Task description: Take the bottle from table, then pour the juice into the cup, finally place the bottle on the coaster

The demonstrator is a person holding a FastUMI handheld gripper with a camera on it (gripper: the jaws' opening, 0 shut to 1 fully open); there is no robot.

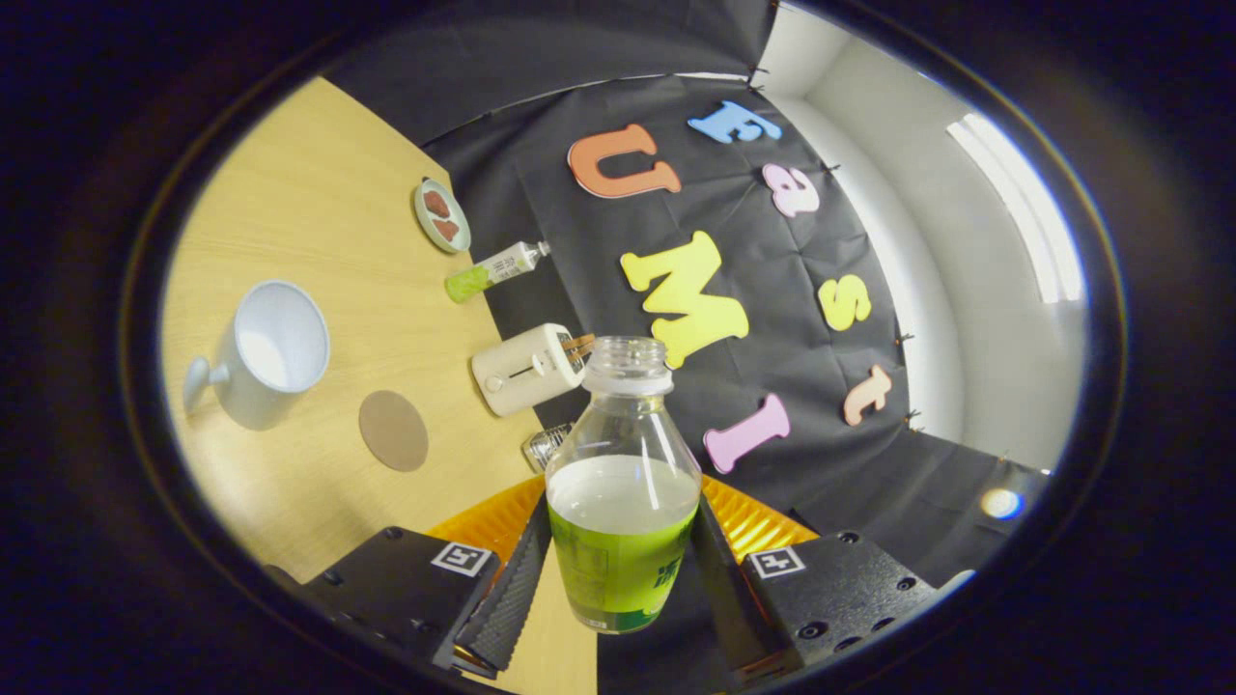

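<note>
While claw [618,569] grips uncapped bottle [623,483], cup [266,352] sits beside coaster [393,430].

The bottle [623,483] is clear, glossy plastic with a shiny printed label, pressed on both sides by the claw [618,579], whose fingers [507,594] have ribbed, matt pads. The bench [319,222] is pale, smooth wood grain. The cup [266,352] looks glazed and smooth; the coaster [393,430] is flat and matt.

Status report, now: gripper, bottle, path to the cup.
Gripper shut on bottle, cap off, juice inside. Cup upright on table, coaster beside it. Toaster beyond the fingers, off the line to the cup.
</note>
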